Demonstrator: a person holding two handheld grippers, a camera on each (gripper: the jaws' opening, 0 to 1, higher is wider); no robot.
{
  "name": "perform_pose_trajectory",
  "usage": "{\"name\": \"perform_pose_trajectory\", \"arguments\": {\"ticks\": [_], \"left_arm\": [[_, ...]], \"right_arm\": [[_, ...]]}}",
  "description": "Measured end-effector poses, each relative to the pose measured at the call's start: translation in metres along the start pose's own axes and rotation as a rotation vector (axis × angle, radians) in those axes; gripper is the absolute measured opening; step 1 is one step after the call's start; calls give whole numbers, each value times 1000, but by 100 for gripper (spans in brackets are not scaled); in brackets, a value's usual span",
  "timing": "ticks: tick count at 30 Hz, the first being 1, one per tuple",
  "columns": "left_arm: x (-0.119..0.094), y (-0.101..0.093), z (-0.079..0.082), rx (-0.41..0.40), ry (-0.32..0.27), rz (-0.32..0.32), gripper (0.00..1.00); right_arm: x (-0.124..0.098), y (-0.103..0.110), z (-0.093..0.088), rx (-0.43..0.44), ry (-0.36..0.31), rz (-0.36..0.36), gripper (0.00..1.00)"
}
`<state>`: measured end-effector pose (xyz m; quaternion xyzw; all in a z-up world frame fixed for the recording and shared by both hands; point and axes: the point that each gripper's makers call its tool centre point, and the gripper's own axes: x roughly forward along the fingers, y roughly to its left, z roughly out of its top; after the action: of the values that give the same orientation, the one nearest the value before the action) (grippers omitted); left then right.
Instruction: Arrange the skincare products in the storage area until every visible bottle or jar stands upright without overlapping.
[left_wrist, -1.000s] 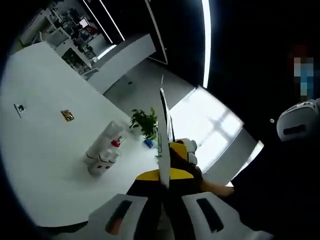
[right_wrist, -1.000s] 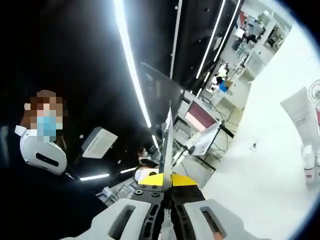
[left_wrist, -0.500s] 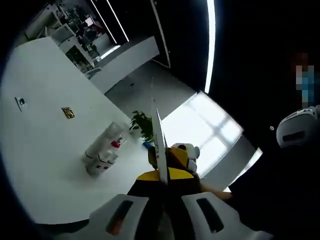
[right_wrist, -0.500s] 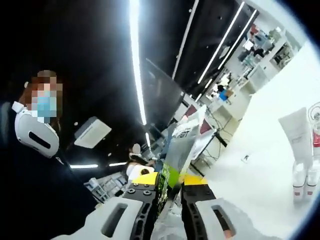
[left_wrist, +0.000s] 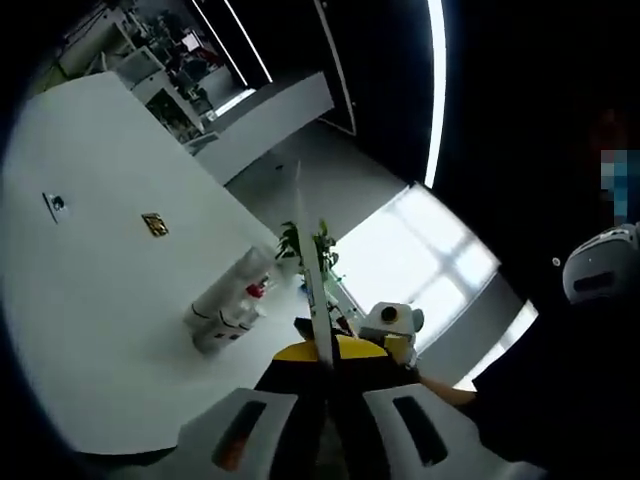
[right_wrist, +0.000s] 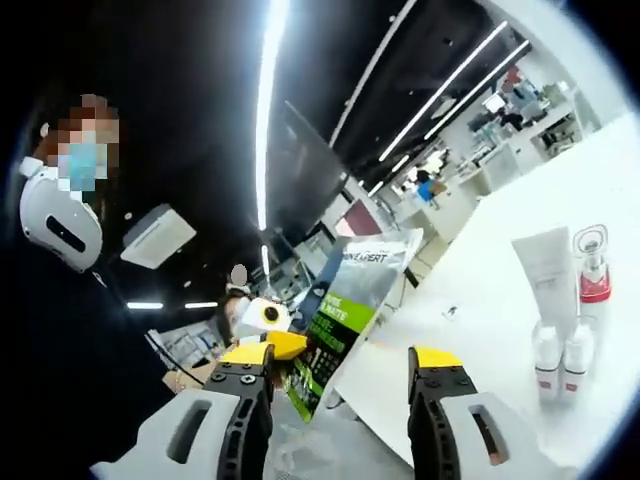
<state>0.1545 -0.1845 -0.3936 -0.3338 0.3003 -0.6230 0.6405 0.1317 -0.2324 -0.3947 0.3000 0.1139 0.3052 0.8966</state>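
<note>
upright, bottles (right_wrist: 560, 355) cluster on the table (right_wrist: 480, 300); right fingers (right_wrist: 432, 375) spread, left fingers (left_wrist: 315, 345) pressed together.

White table top (left_wrist: 90, 290): broad bare surface around one tight cluster of white tubes and bottles (left_wrist: 228, 310); small gold square tag (left_wrist: 154, 224) well apart, potted green plant (left_wrist: 305, 250) just behind cluster.

Left claw (left_wrist: 322, 345) jaws pressed together, right claw (right_wrist: 340, 365) jaws spread wide apart

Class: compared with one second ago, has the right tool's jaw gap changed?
Yes. The right tool, shut earlier, now has its jaws spread wide, a green-printed pouch showing between them.
</note>
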Motion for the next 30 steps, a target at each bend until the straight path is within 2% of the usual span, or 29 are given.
{"name": "perform_pose_trajectory", "arguments": {"ticks": [3, 6, 12, 22, 30], "left_arm": [[2, 6, 4, 0, 3, 12, 0], [5, 14, 5, -2, 17, 25, 0], [12, 24, 8, -5, 36, 33, 0], [22, 42, 6, -29, 56, 69, 0], [31, 63, 2, -52, 62, 128, 0]], "right_arm": [[-9, -11, -2, -27, 14, -49, 58], [-18, -24, -6, -89, 45, -115, 61], [-28, -38, -10, -125, 65, -181, 69], [-38, -50, -12, -125, 63, -227, 75], [-50, -62, -14, -115, 57, -266, 85]]}}
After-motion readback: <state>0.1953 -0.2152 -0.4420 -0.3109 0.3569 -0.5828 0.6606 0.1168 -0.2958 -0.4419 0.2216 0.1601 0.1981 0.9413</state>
